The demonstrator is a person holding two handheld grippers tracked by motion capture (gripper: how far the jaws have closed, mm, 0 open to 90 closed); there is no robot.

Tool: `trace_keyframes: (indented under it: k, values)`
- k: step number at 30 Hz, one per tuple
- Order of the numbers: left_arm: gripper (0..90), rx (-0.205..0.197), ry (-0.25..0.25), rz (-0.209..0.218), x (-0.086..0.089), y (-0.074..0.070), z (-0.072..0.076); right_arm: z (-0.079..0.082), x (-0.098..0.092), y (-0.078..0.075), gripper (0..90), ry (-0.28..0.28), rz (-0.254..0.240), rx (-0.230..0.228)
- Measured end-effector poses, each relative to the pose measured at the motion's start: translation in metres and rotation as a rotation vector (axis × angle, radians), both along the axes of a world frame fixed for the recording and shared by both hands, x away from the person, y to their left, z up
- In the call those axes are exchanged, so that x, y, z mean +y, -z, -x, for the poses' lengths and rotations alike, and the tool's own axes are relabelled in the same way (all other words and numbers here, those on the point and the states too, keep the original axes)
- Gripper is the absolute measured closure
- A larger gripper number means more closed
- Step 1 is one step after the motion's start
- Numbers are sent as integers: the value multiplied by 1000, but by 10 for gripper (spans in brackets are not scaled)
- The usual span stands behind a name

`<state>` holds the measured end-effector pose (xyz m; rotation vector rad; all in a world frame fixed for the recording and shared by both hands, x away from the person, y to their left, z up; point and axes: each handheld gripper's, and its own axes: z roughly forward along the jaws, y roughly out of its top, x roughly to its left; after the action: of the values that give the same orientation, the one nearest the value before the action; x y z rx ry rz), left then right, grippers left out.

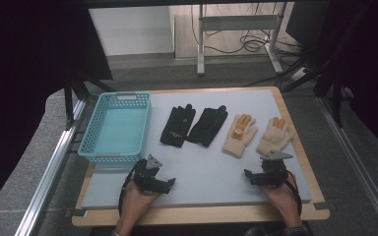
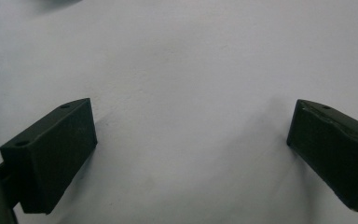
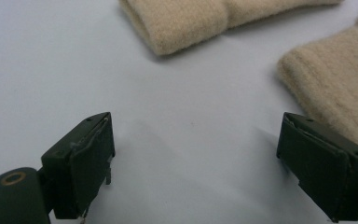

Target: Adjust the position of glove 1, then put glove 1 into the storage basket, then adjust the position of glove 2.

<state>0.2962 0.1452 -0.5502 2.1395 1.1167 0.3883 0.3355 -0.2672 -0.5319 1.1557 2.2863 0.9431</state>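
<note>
Two black gloves (image 1: 178,126) (image 1: 207,125) and two cream gloves (image 1: 239,135) (image 1: 274,135) lie in a row across the grey mat (image 1: 206,172). A turquoise basket (image 1: 116,127) stands empty at the mat's left. My left gripper (image 1: 165,183) rests low on the mat near the front left, open, with bare mat between its jaws (image 2: 191,140). My right gripper (image 1: 256,177) sits at the front right, open, just short of the cream gloves' cuffs (image 3: 182,23) (image 3: 335,88); nothing is between its jaws (image 3: 193,158).
The mat lies on a wooden table (image 1: 295,123) with metal rails (image 1: 54,162) along both sides. Beyond the far edge stand a desk frame (image 1: 236,29) and floor cables (image 1: 251,44).
</note>
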Motion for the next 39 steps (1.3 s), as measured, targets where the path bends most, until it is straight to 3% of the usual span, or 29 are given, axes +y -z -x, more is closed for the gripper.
trace_keyframes:
  k: [26,30,36,39]
  values:
    - [14,-2,-2,5,0,0,0,1,0,0,107,9,1,-2]
    - [14,-3,-4,7,0,0,0,4,2,-2,118,19,11,-22]
    - [14,-3,-2,5,0,0,0,4,2,-7,136,22,-32,-13]
    - [14,-2,-2,5,0,0,0,1,4,-10,135,19,-48,16]
